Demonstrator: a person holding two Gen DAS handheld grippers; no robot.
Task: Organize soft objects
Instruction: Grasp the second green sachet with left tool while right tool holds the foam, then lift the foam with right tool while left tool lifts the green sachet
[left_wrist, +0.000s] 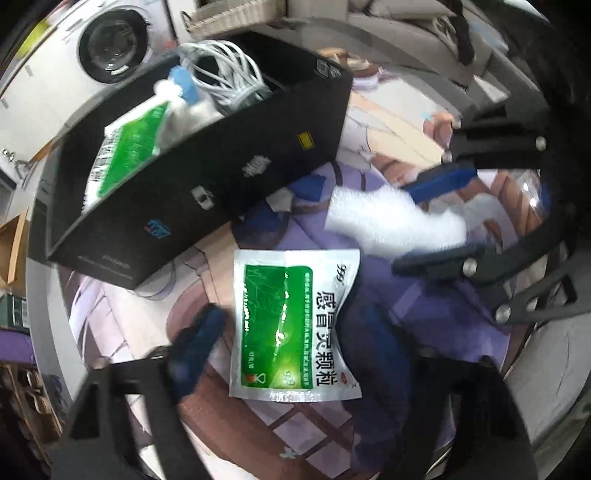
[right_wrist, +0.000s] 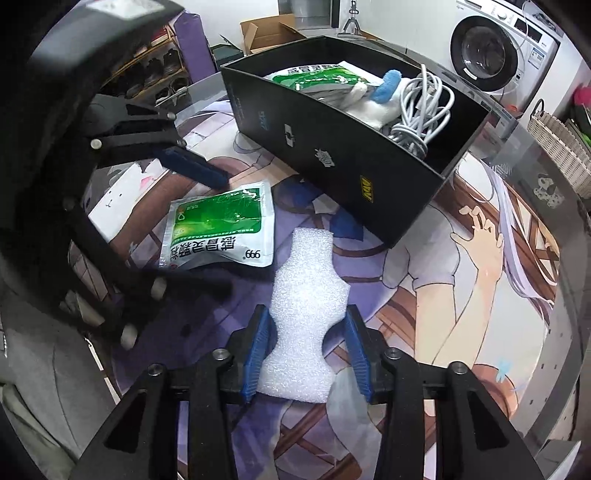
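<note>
A white foam piece (right_wrist: 306, 317) lies on the printed mat, pinched at its waist between the blue pads of my right gripper (right_wrist: 306, 350), which is shut on it. It also shows in the left wrist view (left_wrist: 391, 221). A green and white medicine pouch (left_wrist: 291, 328) lies flat on the mat between the open fingers of my left gripper (left_wrist: 295, 339), not touched; it also shows in the right wrist view (right_wrist: 221, 229). The black box (right_wrist: 332, 155) behind holds another green pouch (right_wrist: 314, 77), a white and blue soft item (right_wrist: 380, 96) and a white cable coil (right_wrist: 421, 107).
The printed anime mat (right_wrist: 461, 258) covers a round table. A washing machine (right_wrist: 495, 48), a wicker basket (right_wrist: 561, 147), a cardboard box (right_wrist: 266, 33) and a shoe rack (right_wrist: 155, 74) stand around the table.
</note>
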